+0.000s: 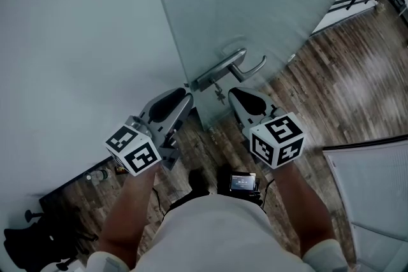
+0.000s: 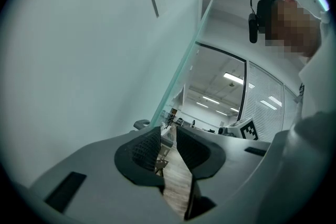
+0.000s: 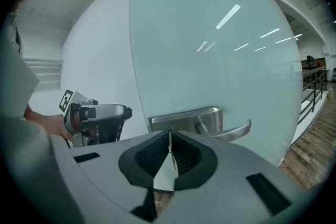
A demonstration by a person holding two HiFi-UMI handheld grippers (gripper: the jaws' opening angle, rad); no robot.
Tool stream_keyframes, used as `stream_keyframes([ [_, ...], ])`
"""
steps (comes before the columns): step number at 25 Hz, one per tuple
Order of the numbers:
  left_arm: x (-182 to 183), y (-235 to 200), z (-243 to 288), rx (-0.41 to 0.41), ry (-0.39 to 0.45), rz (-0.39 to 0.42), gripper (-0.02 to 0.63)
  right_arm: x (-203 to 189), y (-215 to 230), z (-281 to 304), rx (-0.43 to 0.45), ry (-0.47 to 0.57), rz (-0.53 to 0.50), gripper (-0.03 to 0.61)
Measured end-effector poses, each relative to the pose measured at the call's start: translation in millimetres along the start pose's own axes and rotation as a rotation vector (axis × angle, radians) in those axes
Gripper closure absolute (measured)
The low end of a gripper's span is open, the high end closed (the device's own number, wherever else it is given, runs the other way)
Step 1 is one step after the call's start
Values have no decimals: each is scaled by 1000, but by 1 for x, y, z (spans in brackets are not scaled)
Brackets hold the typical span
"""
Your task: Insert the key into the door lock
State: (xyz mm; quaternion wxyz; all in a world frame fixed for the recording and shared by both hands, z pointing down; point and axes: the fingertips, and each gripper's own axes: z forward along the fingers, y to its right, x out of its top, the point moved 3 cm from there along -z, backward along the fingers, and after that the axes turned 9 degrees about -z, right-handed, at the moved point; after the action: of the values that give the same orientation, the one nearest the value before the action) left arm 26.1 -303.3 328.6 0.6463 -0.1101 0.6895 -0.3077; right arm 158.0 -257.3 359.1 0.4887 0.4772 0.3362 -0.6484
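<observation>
Key (image 3: 171, 150): a thin metal blade seen edge-on, clenched between the pads of the right gripper (image 3: 169, 134), just near of the lock.
Lock (image 1: 213, 74): steel plate on the glass door (image 1: 255, 3), left of the lever handle (image 1: 250, 67). A small dark piece (image 1: 220, 94) hangs just below the plate, too small to identify.
Left gripper (image 2: 168, 131): jaws released with nothing between them, left of the lock.
Done: key gripped and held close to the lock.
Remaining: probably lining the blade up with the keyhole and pushing it in; no view shows it seated.
</observation>
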Motion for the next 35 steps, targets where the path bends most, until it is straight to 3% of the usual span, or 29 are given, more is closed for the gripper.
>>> stream_keyframes([
  [11,-6,21,-6,-24,-14,29,594,13,-7,-14,-21,14,-9,561],
  [21,-5,48,-10,-62,-42,94,598,32,-10,-38,-40,67,-9,561],
  [35,-17,62,-39,-51,-46,70,598,27,-19,-72,-50,78,5,565],
])
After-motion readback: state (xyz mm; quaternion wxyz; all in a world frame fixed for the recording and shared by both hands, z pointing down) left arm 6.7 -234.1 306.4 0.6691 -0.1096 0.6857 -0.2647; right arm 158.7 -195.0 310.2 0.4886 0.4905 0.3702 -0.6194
